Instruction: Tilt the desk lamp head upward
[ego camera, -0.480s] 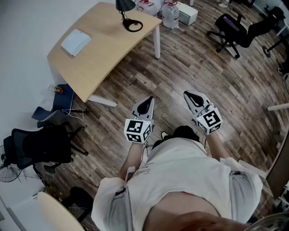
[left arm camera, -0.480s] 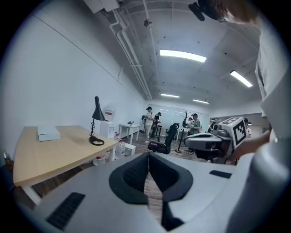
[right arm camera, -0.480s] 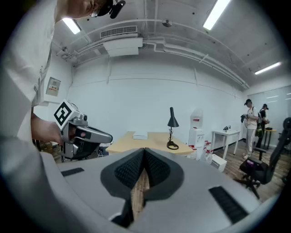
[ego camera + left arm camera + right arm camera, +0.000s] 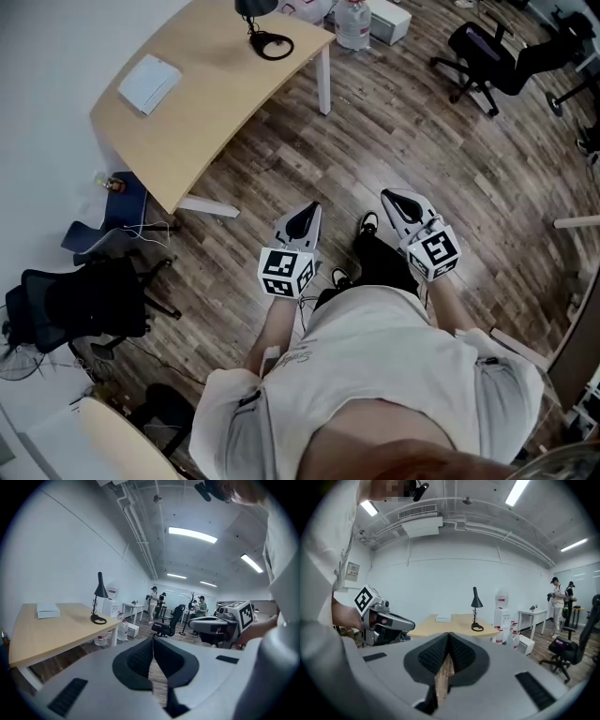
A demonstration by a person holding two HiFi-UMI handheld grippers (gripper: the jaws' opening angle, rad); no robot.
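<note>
Holding the left gripper (image 4: pixel 302 223) and the right gripper (image 4: pixel 401 208) side by side at waist height over the brown wood-plank floor (image 4: pixel 422 141), near each other but apart. Jaws of each pressed together at the tips, pinching nothing, with only floor planks showing through the slit lower down.

Just under and between them, a pair of black shoes (image 4: pixel 367 223). Close by on the left, a black wheeled office chair (image 4: pixel 84 300), and past it a blue item (image 4: pixel 127 202) of unclear kind on the floor by the worktop's near end.

Farther on, across a stretch of floor planks, a light wooden curved worktop (image 4: pixel 216 112) on white legs. Toward its left end, a flat white box (image 4: pixel 148 82). At its far right end, the black desk lamp (image 4: pixel 256 7), well apart from both grippers: ring base flat on the wood, thin stem upright, cone head pointing down.

Beyond that end, a large clear water bottle (image 4: pixel 353 26) with a red label, upright on the floor just beside a white carton (image 4: pixel 389 21); fill level and contents impossible to tell. Nearby in the right gripper view, a white water dispenser (image 4: pixel 502 613) with a bottle on top.

Farthest off, more black office chairs (image 4: pixel 483 56) and several people (image 4: pixel 154 599) standing by white tables.
</note>
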